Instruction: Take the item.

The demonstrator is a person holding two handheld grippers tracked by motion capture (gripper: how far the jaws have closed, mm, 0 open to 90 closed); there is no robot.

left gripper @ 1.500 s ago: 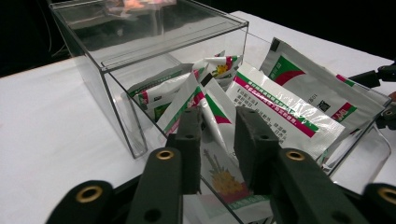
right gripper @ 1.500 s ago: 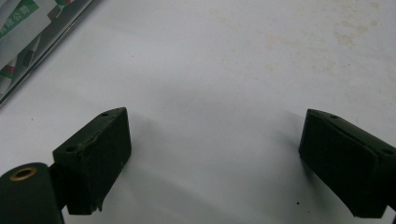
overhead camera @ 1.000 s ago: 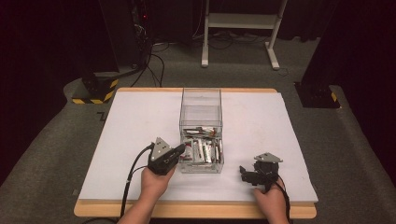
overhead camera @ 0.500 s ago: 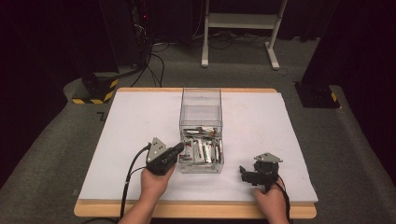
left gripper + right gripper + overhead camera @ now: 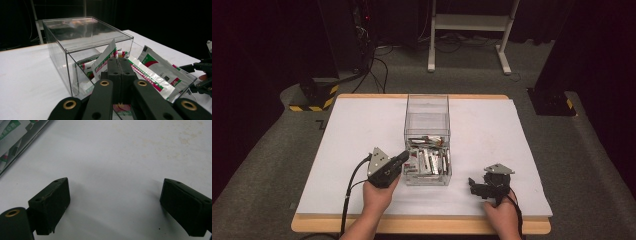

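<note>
- The left gripper [image 5: 119, 61] has its jaws pressed flat together at the near open end of the clear box [image 5: 60, 50], right at the sachets [image 5: 150, 72]. No sachet shows between the pads, so I would not call it a grip.
- The right gripper [image 5: 113, 207] has its jaws spread wide with nothing between them, hovering over the bare white table [image 5: 125, 157] to the right of the box.
- Judged step: the left gripper is nosing into or nudging the white, green and red sachets that spill from the box's near end; none is picked yet.
- The next move likely calls for parting the left jaws, sliding one pad under a sachet's free edge and pinching a single one. The thin foil could slip, or two could come up together.
- Pose: in the high view the left gripper [image 5: 387, 167] angles in from the box's near-left corner, hand low behind it. The right gripper [image 5: 487, 186] lies level, well apart from the box, pointing back toward it.
</note>
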